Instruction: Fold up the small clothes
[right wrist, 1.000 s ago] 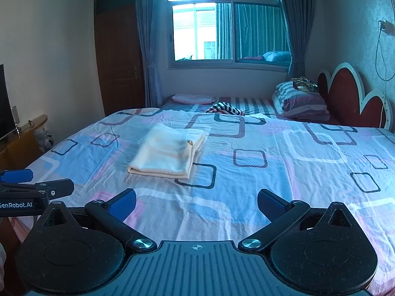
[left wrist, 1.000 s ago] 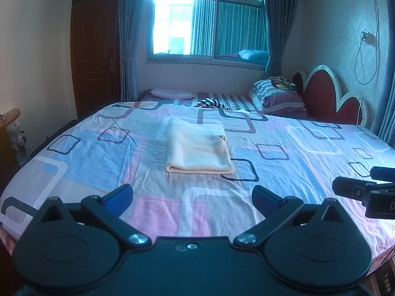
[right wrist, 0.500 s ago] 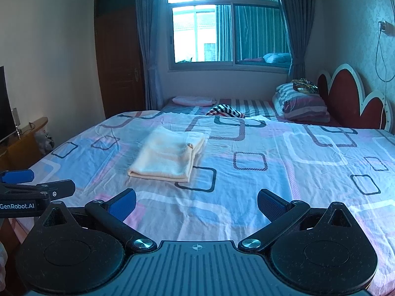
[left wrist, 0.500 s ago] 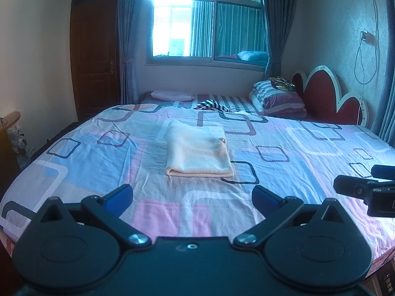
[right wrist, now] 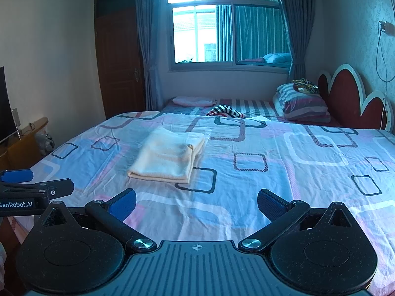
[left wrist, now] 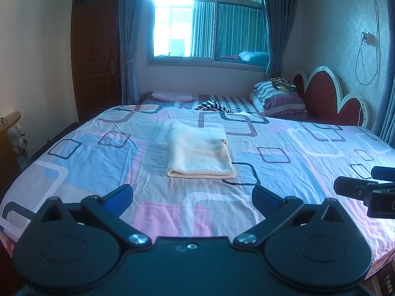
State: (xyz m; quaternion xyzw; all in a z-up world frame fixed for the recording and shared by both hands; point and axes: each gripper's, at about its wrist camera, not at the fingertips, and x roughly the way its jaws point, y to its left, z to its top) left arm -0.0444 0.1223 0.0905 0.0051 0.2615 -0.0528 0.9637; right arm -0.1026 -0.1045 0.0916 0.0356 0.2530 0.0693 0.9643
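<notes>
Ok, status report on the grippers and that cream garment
Left gripper open, empty. Right gripper open, empty. Cream garment folded flat on bed, untouched. Nothing in the way.

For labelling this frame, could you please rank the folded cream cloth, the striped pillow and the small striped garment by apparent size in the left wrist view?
1. folded cream cloth, largest, though nearest
2. striped pillow
3. small striped garment, smallest, partly hidden by the sheet's edge
</notes>
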